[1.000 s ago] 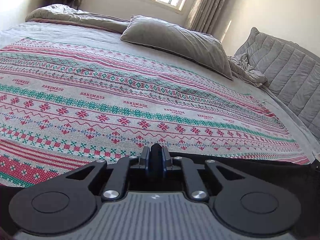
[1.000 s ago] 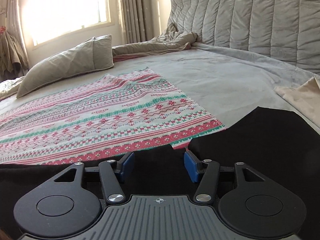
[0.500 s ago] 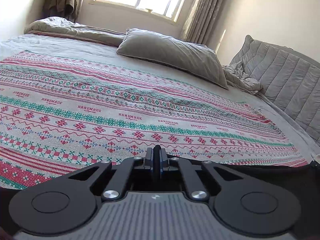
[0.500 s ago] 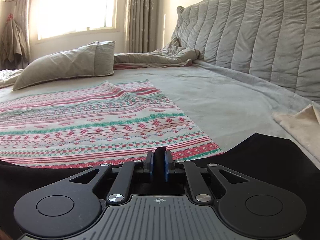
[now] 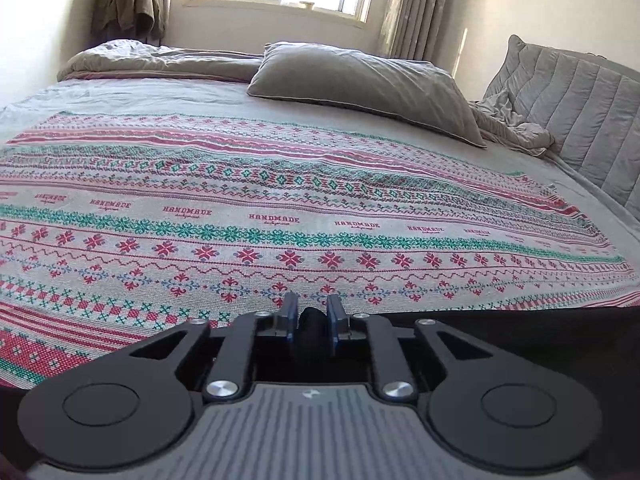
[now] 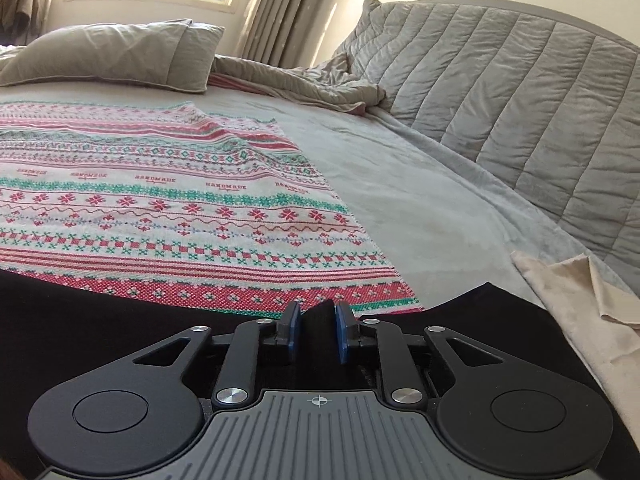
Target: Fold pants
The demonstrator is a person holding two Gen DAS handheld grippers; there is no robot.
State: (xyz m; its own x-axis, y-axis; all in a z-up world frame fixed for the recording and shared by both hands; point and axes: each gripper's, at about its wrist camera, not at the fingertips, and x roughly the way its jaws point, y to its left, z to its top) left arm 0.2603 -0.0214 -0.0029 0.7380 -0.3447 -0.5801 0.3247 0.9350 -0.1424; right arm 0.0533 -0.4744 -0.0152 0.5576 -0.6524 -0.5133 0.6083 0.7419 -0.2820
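The black pants [image 5: 520,332] lie across the near edge of the bed, over a red, green and white patterned blanket [image 5: 280,208]. My left gripper [image 5: 313,326] is shut on a pinch of the black pants fabric. In the right wrist view the pants [image 6: 80,312] spread along the bottom, and my right gripper [image 6: 317,330] is shut on a raised fold of them. Most of the pants are hidden under both grippers' bodies.
A grey pillow [image 5: 360,84] and a rumpled grey duvet [image 5: 160,60] lie at the far side under the window. A quilted grey headboard [image 6: 520,100] runs along the right. A beige cloth [image 6: 568,292] lies at the right edge of the bed.
My right gripper, open one second ago, has shut on the pants fabric. Both grippers have lifted and tilted upward, so more of the room shows. The left stays shut on the pants.
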